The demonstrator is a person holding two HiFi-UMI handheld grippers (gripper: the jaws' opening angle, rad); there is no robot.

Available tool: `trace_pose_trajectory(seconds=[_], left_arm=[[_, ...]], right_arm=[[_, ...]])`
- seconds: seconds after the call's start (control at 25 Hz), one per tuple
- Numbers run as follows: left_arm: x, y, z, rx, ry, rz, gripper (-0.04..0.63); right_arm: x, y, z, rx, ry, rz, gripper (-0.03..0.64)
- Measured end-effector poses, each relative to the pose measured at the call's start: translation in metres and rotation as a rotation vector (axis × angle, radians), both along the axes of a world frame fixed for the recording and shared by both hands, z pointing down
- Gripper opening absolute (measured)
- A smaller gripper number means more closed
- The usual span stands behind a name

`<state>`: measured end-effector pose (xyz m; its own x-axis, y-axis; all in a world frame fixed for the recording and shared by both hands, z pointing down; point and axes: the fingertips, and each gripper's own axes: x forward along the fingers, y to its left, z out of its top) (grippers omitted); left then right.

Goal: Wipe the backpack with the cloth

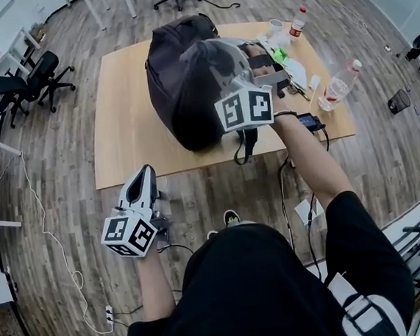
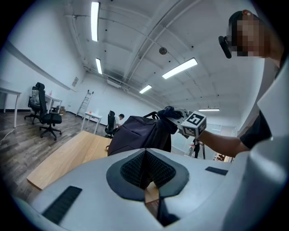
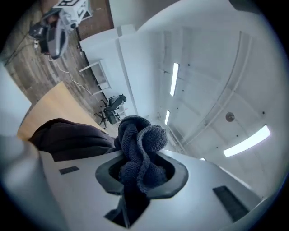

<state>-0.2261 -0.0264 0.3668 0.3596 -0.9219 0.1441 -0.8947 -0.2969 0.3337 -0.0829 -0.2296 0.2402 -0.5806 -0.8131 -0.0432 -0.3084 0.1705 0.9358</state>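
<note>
Right hand-held gripper (image 1: 218, 63) is clenched on the cloth (image 3: 141, 144). A dark, knitted bunch of it is squeezed between the jaws and bulges out past them. In the head view this hand-held gripper sits over the top of the backpack (image 1: 183, 85), toward its right side, with the marker cube on the near side. The left gripper view shows the cloth right at the backpack's top, by the carry handle, but I cannot tell whether cloth and backpack touch.

Left hand-held gripper (image 1: 144, 179) has its jaws pressed together with nothing between them. It is on the near side of the backpack and well apart from it, out past the edge of the surface (image 1: 125, 135) and over the floor (image 1: 67, 214). Its jaws point toward the backpack.

The backpack is dark and bulky and rests on the wooden surface at about the middle. To its right are a clear bottle (image 1: 339, 85), a second bottle with a red cap (image 1: 297, 22), a cup (image 1: 276, 26) and some papers. Well off to the backpack's left, a black chair (image 1: 28, 81) stands on the floor.
</note>
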Motion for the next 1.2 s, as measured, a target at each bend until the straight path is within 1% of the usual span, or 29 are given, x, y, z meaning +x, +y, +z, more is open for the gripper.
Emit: trace_pose_trajectory(seconds=[0.08,0.12,0.28,0.4,0.48,0.56,0.68,0.72,0.76,0.84,0.88,0.92,0.96,1.04,1.08,1.16,1.2], left_arm=[[-0.001,0.002,0.001,-0.004,0.002,-0.007,0.017],[-0.002,0.003,0.002,-0.006,0.003,-0.010,0.017],[-0.002,0.006,0.002,-0.013,0.000,-0.014,0.017],[-0.003,0.008,0.004,-0.016,0.001,-0.020,0.017],[-0.002,0.009,0.005,-0.019,-0.002,-0.018,0.017],[0.001,0.009,0.006,-0.020,-0.002,-0.012,0.017],[0.006,0.009,0.009,-0.028,-0.004,-0.002,0.017],[0.007,0.010,0.010,-0.031,-0.006,0.002,0.017],[0.009,0.010,0.010,-0.034,-0.008,0.006,0.017],[0.013,0.011,0.010,-0.037,-0.011,0.015,0.017],[0.015,0.011,0.010,-0.037,-0.011,0.018,0.017],[0.016,0.011,0.010,-0.038,-0.009,0.019,0.017],[0.017,0.012,0.011,-0.039,-0.006,0.019,0.017],[0.020,0.013,0.012,-0.033,0.003,0.014,0.017],[0.021,0.014,0.011,-0.024,0.008,-0.001,0.017],[0.018,0.015,0.011,-0.005,0.024,-0.062,0.017],[0.014,0.016,0.013,-0.003,0.034,-0.101,0.017]], right_arm=[[0.002,-0.011,-0.001,-0.047,-0.037,0.018,0.080],[0.000,-0.009,0.004,-0.049,-0.040,0.010,0.080],[-0.004,0.024,0.044,-0.005,-0.023,-0.025,0.080],[0.000,0.043,0.076,-0.023,-0.084,-0.034,0.080],[0.001,0.052,0.096,-0.056,-0.123,-0.039,0.080],[-0.003,0.060,0.133,-0.141,-0.095,-0.039,0.080],[-0.015,0.071,0.232,-0.348,0.023,-0.030,0.080],[-0.019,0.076,0.263,-0.382,0.059,-0.024,0.080],[-0.021,0.079,0.282,-0.388,0.072,-0.013,0.080],[-0.022,0.081,0.291,-0.395,0.021,0.024,0.080],[-0.022,0.081,0.291,-0.415,-0.004,0.038,0.080],[-0.023,0.082,0.293,-0.443,-0.007,0.044,0.080],[-0.025,0.087,0.302,-0.483,0.016,0.039,0.080],[-0.024,0.106,0.330,-0.591,0.096,0.013,0.080],[-0.022,0.118,0.345,-0.642,0.121,0.002,0.080],[-0.017,0.140,0.361,-0.716,0.117,-0.019,0.080],[-0.016,0.151,0.361,-0.734,0.100,-0.036,0.080]])
